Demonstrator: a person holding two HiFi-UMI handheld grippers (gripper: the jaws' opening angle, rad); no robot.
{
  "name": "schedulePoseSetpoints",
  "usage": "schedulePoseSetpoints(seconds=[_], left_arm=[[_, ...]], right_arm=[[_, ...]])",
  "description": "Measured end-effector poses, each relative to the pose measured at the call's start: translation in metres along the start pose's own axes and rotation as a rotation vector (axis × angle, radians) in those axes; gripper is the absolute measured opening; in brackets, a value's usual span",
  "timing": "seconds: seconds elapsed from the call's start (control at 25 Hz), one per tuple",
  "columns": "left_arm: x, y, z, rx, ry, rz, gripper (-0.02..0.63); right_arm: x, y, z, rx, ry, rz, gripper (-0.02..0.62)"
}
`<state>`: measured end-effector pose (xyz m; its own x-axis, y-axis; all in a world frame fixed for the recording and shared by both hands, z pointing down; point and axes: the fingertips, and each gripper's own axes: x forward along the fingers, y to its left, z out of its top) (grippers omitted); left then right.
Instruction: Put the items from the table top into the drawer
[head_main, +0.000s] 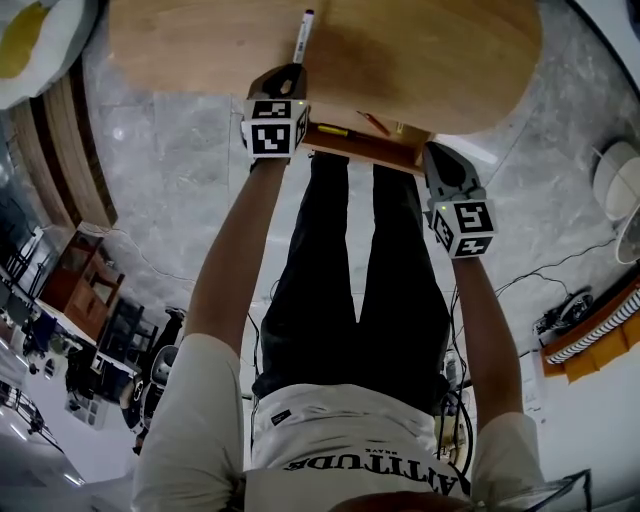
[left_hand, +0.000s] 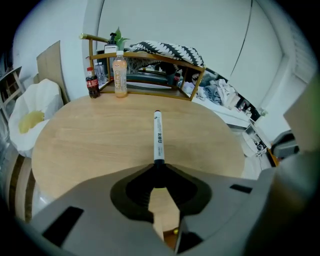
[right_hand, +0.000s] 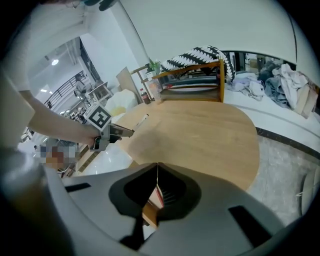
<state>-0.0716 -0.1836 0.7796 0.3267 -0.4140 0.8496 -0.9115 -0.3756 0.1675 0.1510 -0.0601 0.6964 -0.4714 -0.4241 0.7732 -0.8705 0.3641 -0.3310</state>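
Room: a bright, cluttered space with a pale marbled floor (head_main: 170, 150). Beyond the table's far edge stand a wooden rack (left_hand: 150, 57) and two bottles (left_hand: 119, 75), with a white bag (left_hand: 35, 120) off to your left.
Table top (head_main: 400, 60): rounded light wood. In the left gripper view the marker juts out over it; whether the tip touches the wood cannot be told.
Drawer (head_main: 370, 152): pulled open under the table's near edge, right in front of you. A yellow item (head_main: 333, 130) and a red pen (head_main: 375, 123) lie inside.
Right gripper (head_main: 432, 152): at the drawer's right corner, jaws pressed together with nothing seen between them.
Left gripper (head_main: 290, 72): at the near table edge, just above the drawer's left end, clenched on the marker's rear end.
Marker (head_main: 303, 35): white barrel with a dark cap, pointing away from you.
Step, as I judge it: you are carrying the marker to the drawer.
Next move: draw the left gripper back and down until the whole barrel sits over the drawer opening, keeping the long tip clear of the table edge. Then let go.
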Motion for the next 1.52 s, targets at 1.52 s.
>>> schedulePoseSetpoints(seconds=[1.52], left_arm=[[-0.016, -0.057, -0.193, 0.616, 0.377, -0.333, 0.080]], right_arm=[[0.025, 0.019, -0.033, 0.012, 0.059, 0.022, 0.020]])
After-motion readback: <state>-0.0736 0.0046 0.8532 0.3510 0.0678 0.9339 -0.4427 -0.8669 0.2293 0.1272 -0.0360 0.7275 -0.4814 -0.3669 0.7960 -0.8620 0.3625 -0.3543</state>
